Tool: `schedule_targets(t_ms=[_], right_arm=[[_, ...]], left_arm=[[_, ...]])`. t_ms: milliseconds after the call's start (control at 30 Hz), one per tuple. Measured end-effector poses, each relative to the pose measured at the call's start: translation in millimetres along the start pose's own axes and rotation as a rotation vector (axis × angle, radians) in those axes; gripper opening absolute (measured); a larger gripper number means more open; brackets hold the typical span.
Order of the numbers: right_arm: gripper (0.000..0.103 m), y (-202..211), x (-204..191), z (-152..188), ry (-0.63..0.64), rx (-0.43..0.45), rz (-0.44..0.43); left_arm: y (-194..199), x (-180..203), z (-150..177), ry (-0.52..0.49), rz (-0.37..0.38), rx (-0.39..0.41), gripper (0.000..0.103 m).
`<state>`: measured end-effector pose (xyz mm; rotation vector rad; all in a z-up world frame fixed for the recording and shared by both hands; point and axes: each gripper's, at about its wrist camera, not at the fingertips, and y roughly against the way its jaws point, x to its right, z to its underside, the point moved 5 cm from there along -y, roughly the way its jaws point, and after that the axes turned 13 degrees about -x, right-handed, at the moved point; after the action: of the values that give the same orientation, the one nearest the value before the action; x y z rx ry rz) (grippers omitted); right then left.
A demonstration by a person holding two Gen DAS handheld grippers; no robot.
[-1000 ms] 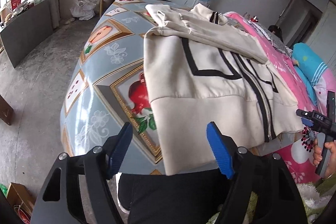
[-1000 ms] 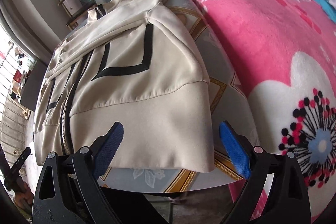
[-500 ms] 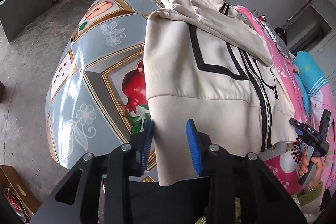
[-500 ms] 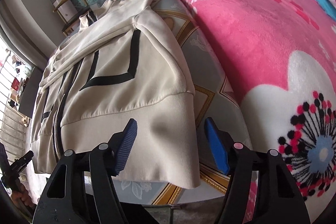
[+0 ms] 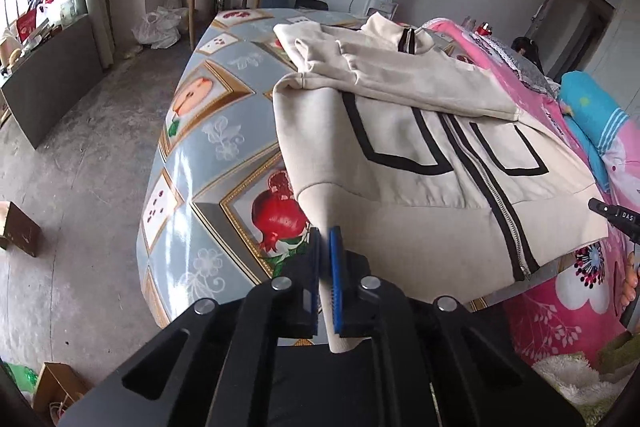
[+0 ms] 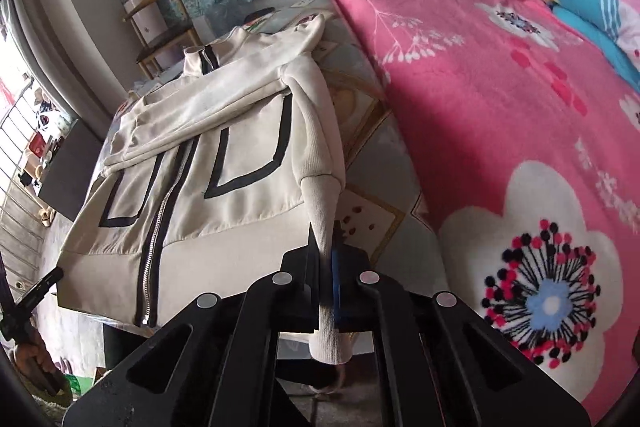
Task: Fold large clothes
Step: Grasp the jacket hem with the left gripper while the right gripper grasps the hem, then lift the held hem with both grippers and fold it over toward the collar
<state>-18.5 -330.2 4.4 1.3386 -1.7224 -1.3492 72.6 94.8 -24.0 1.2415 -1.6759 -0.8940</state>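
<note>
1. The left gripper (image 5: pixel 324 259), spread a second ago, is now pressed together on the near left hem corner of the cream zip-front jacket with black stripe trim (image 5: pixel 420 155).
2. The right gripper (image 6: pixel 325 259) has likewise closed, pinching the near right hem corner.
3. The jacket lies front-up on the fruit-patterned blue tablecloth (image 5: pixel 208 131), beside the pink floral blanket (image 6: pixel 500 87); both corners have lifted off it.
4. Judgement: grasp secured; the bottom-to-collar fold can begin.

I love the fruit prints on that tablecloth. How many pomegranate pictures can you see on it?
1 that is plainly whole: the red pomegranate on the tablecloth, beside the cream jacket near its pinched hem corner. More may lie hidden under the jacket.
</note>
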Motion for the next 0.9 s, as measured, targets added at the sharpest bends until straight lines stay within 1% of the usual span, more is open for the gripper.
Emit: schedule_targets(t_ms=[67,100,167,233,333,367,433,500,600,667,767,800,867,900], right_arm=[[0.004,-15.9,6.0,7.6,0.0,-0.049,0.048],[0.004,-29.3,11.7,11.1,-0.016,-0.084,0.052],[0.004,-53.1,23.8,21.1,-0.07,-0.145,0.028],[0.004,-59.9,28.7,23.7,-0.102,-0.153,0.015],[0.01,-55.8,27.6,21.7,-0.101,-0.143,-0.004],[0.015,-56.2,28.0,22.2,-0.093,-0.145,0.0],[0.017,-56.4,27.8,26.5,-0.087,-0.153,0.007],[0.022,-57.3,27.4,32.0,-0.093,-0.165,-0.001],[0.022,-59.4,30.1,40.1,-0.118,-0.178,-0.024],[0.023,-60.3,32.1,44.1,-0.136,-0.182,-0.045],[0.022,-59.7,31.4,46.5,-0.14,-0.178,-0.058],[0.016,-59.3,31.0,47.0,-0.137,-0.175,-0.053],[0.009,-58.1,30.4,47.7,-0.134,-0.172,-0.064],[0.007,-57.1,29.7,47.2,-0.134,-0.167,-0.068]], left_arm=[[-6.3,-1.2,1.1,-0.013,-0.019,-0.036,0.004],[-16.4,-4.0,4.1,-0.005,-0.016,-0.073,0.004],[-33.7,-11.1,11.0,0.029,0.004,-0.139,0.005],[-39.0,-16.9,15.2,0.065,0.037,-0.168,0.005],[-32.4,-22.1,16.5,0.102,0.095,-0.167,0.009],[-31.9,-23.1,19.5,0.107,0.1,-0.172,0.009],[-32.6,-23.6,24.5,0.113,0.113,-0.193,0.01],[-34.4,-20.4,30.5,0.112,0.114,-0.221,0.012],[-37.3,-17.4,39.9,0.11,0.116,-0.248,0.017],[-41.4,-16.4,44.8,0.117,0.112,-0.27,0.018],[-46.3,-14.8,48.5,0.123,0.107,-0.274,0.018],[-47.4,-14.7,48.6,0.122,0.106,-0.27,0.018],[-47.4,-14.3,48.7,0.121,0.112,-0.26,0.018],[-45.4,-13.8,48.4,0.117,0.116,-0.248,0.013]])
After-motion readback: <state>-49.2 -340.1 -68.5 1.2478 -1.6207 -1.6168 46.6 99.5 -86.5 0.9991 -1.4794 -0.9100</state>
